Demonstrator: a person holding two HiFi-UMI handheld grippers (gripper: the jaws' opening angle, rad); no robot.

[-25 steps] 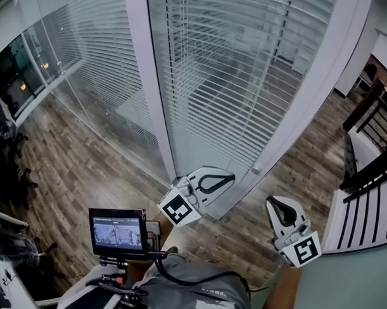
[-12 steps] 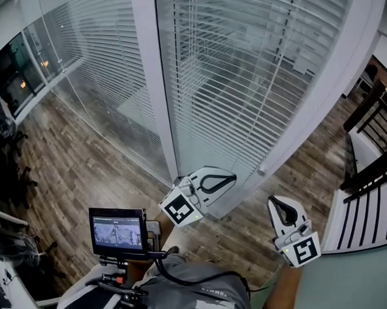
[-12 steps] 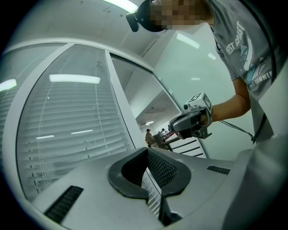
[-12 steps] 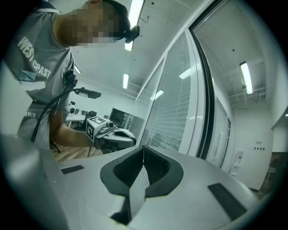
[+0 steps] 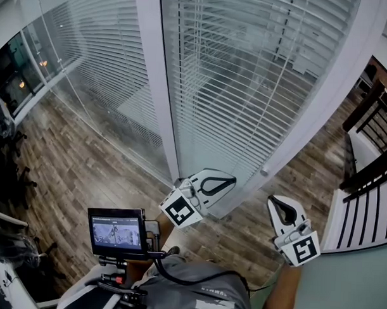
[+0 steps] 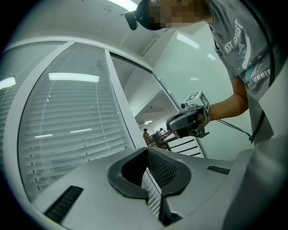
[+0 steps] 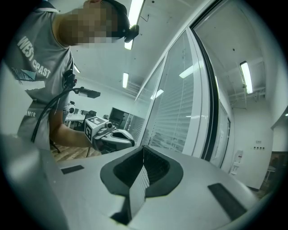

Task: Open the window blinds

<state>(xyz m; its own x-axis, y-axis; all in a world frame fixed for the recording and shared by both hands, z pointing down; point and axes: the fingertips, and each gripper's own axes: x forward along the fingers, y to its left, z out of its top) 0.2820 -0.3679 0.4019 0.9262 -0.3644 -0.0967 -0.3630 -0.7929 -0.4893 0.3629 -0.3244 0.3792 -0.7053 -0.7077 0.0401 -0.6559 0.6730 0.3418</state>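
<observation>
Blinds (image 5: 246, 89) hang lowered. Left gripper (image 5: 230, 180) and right gripper (image 5: 274, 201) hover before them, both clenched on nothing.

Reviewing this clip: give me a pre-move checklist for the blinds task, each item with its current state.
1. Left gripper empty: ok, jaws shut on nothing.
2. Right gripper empty: ok, jaws shut on nothing.
3. Jaws open for a grasp: not ok, both shut.
4. Blinds open: not ok, slats lowered across the pane.
5. Control located: cannot tell; a small knob sits on the white frame, purpose unclear.
</observation>
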